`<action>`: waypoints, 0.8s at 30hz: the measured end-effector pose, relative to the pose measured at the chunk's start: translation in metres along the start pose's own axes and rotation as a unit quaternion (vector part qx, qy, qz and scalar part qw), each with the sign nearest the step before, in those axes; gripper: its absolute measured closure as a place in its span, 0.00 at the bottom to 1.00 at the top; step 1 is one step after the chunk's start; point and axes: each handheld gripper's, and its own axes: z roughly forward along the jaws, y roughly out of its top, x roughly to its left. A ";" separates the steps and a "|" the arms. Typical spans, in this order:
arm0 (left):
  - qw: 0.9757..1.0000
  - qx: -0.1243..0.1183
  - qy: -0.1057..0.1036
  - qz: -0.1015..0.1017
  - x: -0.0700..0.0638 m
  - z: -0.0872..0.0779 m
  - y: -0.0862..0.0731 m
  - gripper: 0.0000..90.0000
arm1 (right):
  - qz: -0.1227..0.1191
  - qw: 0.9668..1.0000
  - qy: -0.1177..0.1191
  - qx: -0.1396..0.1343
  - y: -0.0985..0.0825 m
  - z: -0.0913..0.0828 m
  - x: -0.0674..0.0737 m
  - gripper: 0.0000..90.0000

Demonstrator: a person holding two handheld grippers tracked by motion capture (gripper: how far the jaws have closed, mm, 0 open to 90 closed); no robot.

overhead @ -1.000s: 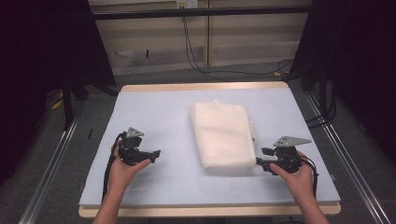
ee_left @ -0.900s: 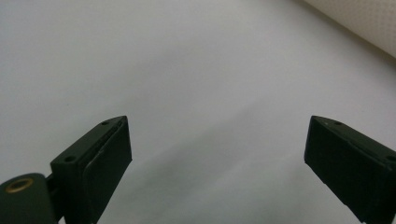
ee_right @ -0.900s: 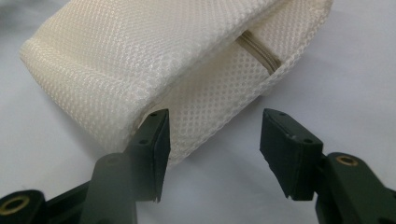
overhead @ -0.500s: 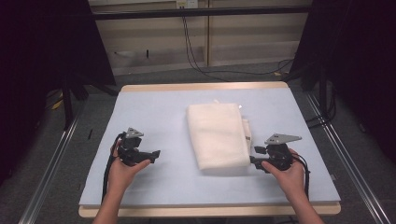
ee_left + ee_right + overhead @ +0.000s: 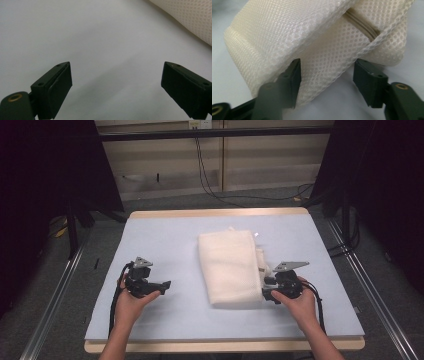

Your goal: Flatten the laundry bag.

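A folded cream mesh bag [image 5: 227, 265] lies in the middle of the pale blue mat [image 5: 165, 240]. In the right gripper view the bag [image 5: 287, 32] has a zipper [image 5: 362, 23] along one fold. My right gripper [image 5: 265, 294] is at the bag's near right corner and stands open. Its jaws straddle the bag's lower edge [image 5: 327, 75]: the left jaw touches the mesh, the right jaw stands clear of it. My left gripper [image 5: 165, 284] is open over bare mat to the left of the bag, with nothing between its jaws [image 5: 115, 82]. A corner of the bag [image 5: 190, 17] lies beyond them.
The wooden table edge [image 5: 220, 346] runs along the front below the mat. Metal rails [image 5: 55, 300] flank the table on both sides. Cables [image 5: 210, 180] lie on the floor behind it. Bare mat lies left of and in front of the bag.
My right gripper has moved left onto the bag's near right corner, and the bag has shifted slightly left. The left gripper has stayed in place.
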 end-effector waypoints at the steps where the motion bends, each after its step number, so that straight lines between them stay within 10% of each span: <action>1: 1.000 0.000 -0.001 0.000 0.000 0.000 0.000 0.11 | 0.005 1.000 0.001 0.003 0.001 0.000 0.000 0.51; 11: 1.000 -0.002 -0.005 0.002 -0.002 -0.001 0.001 0.11 | 0.033 0.999 0.027 -0.029 0.010 -0.006 -0.002 0.92; 24: 1.000 -0.005 -0.009 -0.006 -0.004 -0.002 0.001 0.11 | 0.012 0.998 0.040 -0.049 0.027 -0.007 0.016 0.94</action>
